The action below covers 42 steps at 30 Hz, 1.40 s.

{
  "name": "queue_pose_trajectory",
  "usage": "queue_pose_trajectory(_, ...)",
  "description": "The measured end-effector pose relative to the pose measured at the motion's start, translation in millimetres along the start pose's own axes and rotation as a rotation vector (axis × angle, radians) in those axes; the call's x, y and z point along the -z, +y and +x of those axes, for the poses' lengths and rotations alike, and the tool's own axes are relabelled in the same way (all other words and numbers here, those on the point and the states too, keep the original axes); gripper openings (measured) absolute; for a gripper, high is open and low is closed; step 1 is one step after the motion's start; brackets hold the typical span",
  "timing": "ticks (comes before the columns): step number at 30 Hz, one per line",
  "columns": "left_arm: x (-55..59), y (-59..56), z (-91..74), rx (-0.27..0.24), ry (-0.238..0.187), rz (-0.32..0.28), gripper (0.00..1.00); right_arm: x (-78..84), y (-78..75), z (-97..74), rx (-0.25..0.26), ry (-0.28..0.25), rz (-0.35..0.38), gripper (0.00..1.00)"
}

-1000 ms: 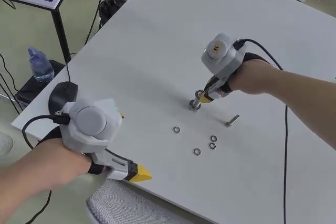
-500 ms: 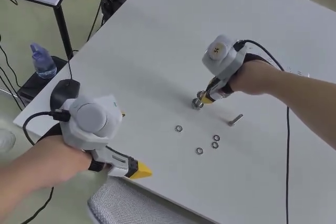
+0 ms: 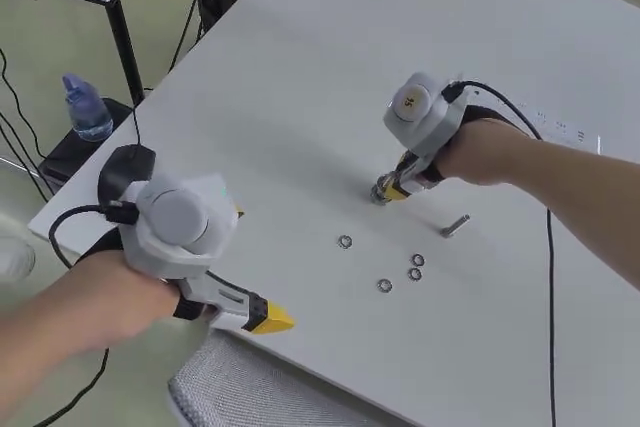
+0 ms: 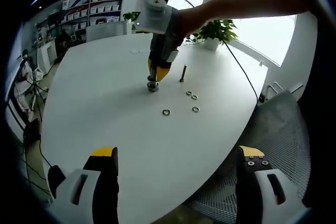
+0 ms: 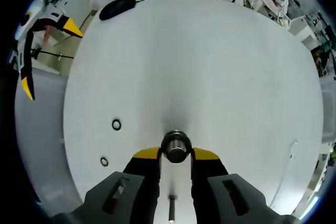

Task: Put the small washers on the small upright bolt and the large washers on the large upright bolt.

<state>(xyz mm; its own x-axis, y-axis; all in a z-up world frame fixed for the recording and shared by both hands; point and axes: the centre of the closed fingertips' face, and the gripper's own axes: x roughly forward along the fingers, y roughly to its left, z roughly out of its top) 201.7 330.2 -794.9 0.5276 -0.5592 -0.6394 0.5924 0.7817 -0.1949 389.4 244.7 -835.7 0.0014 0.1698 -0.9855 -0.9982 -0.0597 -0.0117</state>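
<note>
On the white table (image 3: 300,67), right gripper (image 3: 390,190) clamped on the upright large bolt (image 5: 176,147); left gripper (image 4: 177,151) agape.

Light: bright, even daylight across the white table (image 3: 300,67).
Source: tall windows (image 4: 265,32) beyond the table in the left gripper view.
Shadows: faint and soft, a pale smudge under the right gripper (image 3: 387,192).
Glare: tabletop washes to near-white in the right gripper view.
Distortion: fisheye curves the table edges in both gripper views.
Focus: head view crisp.
</note>
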Motion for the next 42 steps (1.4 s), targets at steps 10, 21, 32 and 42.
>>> queue_pose_trajectory(10,-0.5,2.2,-1.1,-0.002,-0.002,0.001,0.94,0.7,-0.1,11.9,0.006,0.011,-0.003,0.21)
queue_pose_trajectory(21,1.5,3.8,-0.7,-0.003,-0.006,0.045,0.93,2.8,-1.3,16.0,0.011,0.011,0.003,0.21)
queue_pose_trajectory(32,6.5,3.0,0.8,-0.009,0.019,0.056,0.93,4.6,-7.0,20.2,0.009,0.006,0.007,0.22)
queue_pose_trajectory(42,6.9,1.4,2.2,0.004,0.030,0.059,0.90,6.7,-4.9,20.2,0.002,0.010,0.004,0.22)
